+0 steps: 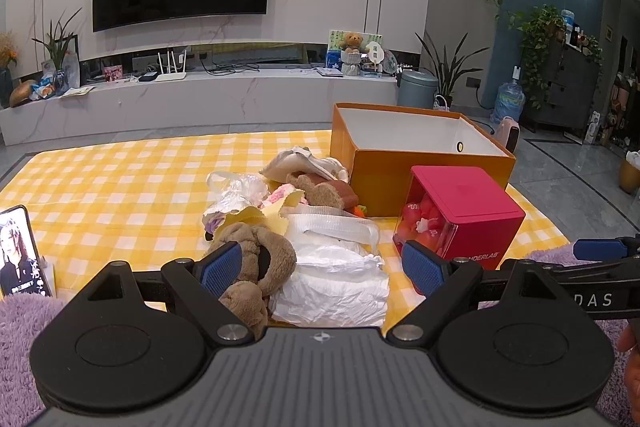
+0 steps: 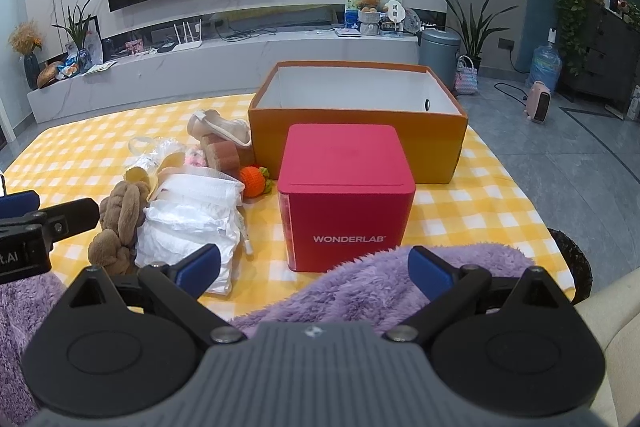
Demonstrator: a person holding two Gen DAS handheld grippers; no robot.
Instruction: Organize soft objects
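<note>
A pile of soft things lies on the yellow checked cloth [image 1: 120,187]: a brown knotted plush [image 1: 256,259], a white diaper [image 1: 336,271], a beige bag [image 1: 296,163], a brown bread-shaped plush [image 1: 324,191], clear plastic wrap [image 1: 236,187] and an orange knitted toy [image 2: 256,181]. My left gripper [image 1: 320,267] is open low over the plush and diaper, holding nothing. My right gripper [image 2: 316,267] is open above a purple fluffy blanket [image 2: 380,291], empty. An open orange box [image 2: 360,119] stands behind the pile.
A pink WONDERLAB box [image 2: 348,199] stands in front of the orange box. A phone [image 1: 22,255] with a lit screen leans at the left. The other gripper's tip shows at the left edge of the right wrist view [image 2: 48,223].
</note>
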